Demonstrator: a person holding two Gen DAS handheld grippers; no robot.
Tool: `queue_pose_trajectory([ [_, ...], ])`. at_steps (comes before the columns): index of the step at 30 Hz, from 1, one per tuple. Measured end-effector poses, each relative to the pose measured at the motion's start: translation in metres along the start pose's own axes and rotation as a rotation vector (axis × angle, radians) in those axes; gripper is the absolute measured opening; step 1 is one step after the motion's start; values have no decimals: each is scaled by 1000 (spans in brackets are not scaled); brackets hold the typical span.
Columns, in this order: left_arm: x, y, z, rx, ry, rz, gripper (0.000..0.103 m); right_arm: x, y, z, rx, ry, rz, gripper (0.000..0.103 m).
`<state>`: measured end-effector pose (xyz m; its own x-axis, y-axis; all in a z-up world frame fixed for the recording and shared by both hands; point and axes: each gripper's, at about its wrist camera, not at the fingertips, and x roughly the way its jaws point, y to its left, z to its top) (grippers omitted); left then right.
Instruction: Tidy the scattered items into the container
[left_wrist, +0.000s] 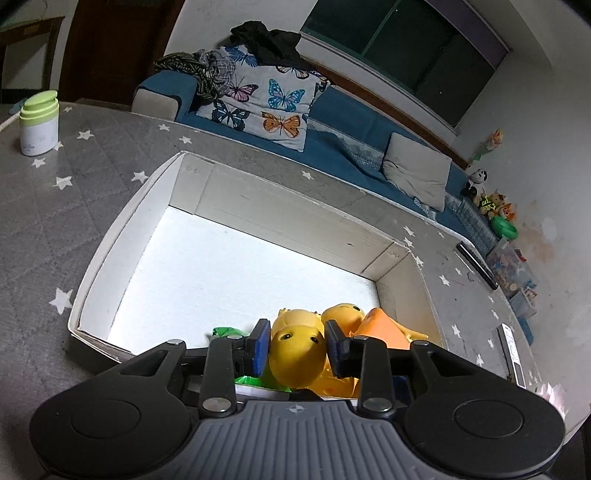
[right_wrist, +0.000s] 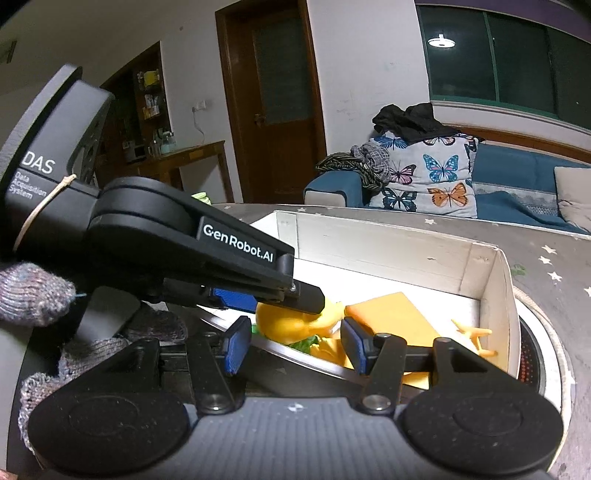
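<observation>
My left gripper (left_wrist: 297, 345) is shut on a yellow duck toy (left_wrist: 297, 354) and holds it over the near end of a white cardboard box (left_wrist: 266, 206). In the box lie another yellow toy (left_wrist: 341, 314), an orange block (left_wrist: 380, 326) and something green (left_wrist: 225, 331). In the right wrist view my right gripper (right_wrist: 293, 345) is open and empty just outside the box's near wall (right_wrist: 399, 249). The left gripper's body (right_wrist: 192, 240) reaches in from the left with the yellow duck toy (right_wrist: 284, 325). The orange block (right_wrist: 391, 315) and a small orange figure (right_wrist: 474, 338) lie in the box.
The box sits on a grey star-patterned table (left_wrist: 48, 206). A white jar with a green lid (left_wrist: 38, 123) stands at the table's far left. A dark remote (left_wrist: 476, 264) and a flat device (left_wrist: 511, 350) lie at the right edge. A blue sofa with cushions (left_wrist: 269, 99) is behind.
</observation>
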<state>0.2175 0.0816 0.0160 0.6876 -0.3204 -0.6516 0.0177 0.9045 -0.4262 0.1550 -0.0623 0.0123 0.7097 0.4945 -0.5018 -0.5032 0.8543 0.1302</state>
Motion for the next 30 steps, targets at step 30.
queue_pose_trajectory([
  [30,-48,-4,-25,40,-84,47,36,-25,10,-8,1,-14,-4,79],
])
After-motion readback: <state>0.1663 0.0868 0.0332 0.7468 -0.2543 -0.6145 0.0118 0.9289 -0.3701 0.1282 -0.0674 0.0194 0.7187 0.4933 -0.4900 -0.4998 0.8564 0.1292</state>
